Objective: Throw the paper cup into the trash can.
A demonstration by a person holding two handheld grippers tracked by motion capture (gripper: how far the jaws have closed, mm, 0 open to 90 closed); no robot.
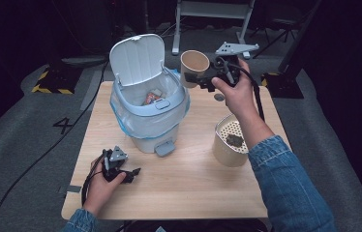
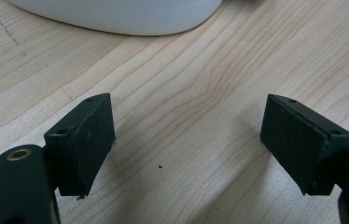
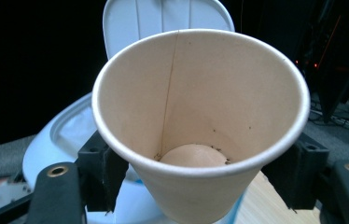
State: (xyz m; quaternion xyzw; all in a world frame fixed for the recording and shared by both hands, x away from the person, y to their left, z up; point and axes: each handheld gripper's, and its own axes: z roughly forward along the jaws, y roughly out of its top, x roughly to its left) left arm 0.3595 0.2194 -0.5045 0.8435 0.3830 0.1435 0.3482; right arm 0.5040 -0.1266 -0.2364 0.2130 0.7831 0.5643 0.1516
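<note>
High view: a white pedal bin, lid raised and a blue liner folded over its rim, stands at the middle of a pale wooden table; wrappers lie inside it. To the bin's right sits a cream canister with a perforated insert and a dark clump on top. Grey carpet, cables and a metal stand leg surround the table in a dark room. Right of the bin and level with its lid, the right gripper grips a tan paper cup in the air, mouth tipped toward the camera, jaws pressed on its sides. In front of the bin, the left gripper rests on the table, jaws spread wide, holding nothing.
</note>
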